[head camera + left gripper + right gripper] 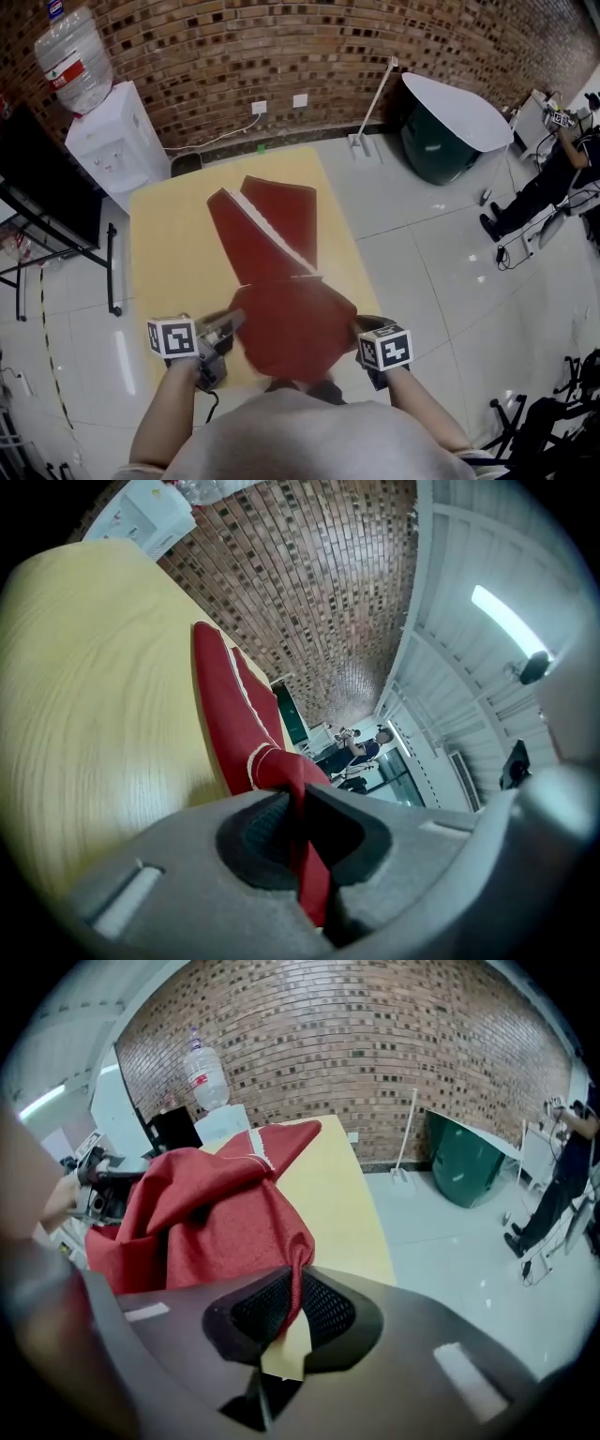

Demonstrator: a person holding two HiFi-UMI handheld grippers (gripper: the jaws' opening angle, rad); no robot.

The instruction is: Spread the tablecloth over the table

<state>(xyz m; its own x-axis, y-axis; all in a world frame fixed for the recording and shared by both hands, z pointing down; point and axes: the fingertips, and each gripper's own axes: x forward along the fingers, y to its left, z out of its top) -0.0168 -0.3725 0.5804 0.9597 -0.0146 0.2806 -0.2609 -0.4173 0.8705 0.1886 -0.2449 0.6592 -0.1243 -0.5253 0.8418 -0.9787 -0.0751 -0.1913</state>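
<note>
Dark red fabric tablecloth (272,234), edged with a thin white seam, lies partly folded on the pale yellow wooden bench (169,244). Its far part rests flat on the bench as an angular, doubled-over shape, with the white seam running slantwise across it. Its near part is lifted off the bench top and bunched into a loose mound between the two tools at the bench's near end.

The left hand-held gripper (228,325) has its jaws closed on a narrow fold of the tablecloth at the mound's left side. The right hand-held gripper (360,328) has its jaws pinched shut on a tuck of the same cloth at the right side.

The head view alone gives the whole layout: the bench's outline on the grey tiled floor (422,253), both forearms, the white water dispenser with its bottle (108,131) beyond the far left corner, and a dark green tub under a white round top (450,122) by the curved brick wall (281,47).

The left gripper view shows what the head view cannot: the red strip passing right down between the black pads, the wood grain close up, and a white ribbed ceiling with a strip light (506,621).

The right gripper view shows the woven texture of the raised folds, a sliver of yellow bench below the pinch, and the left tool beyond the mound.
</note>
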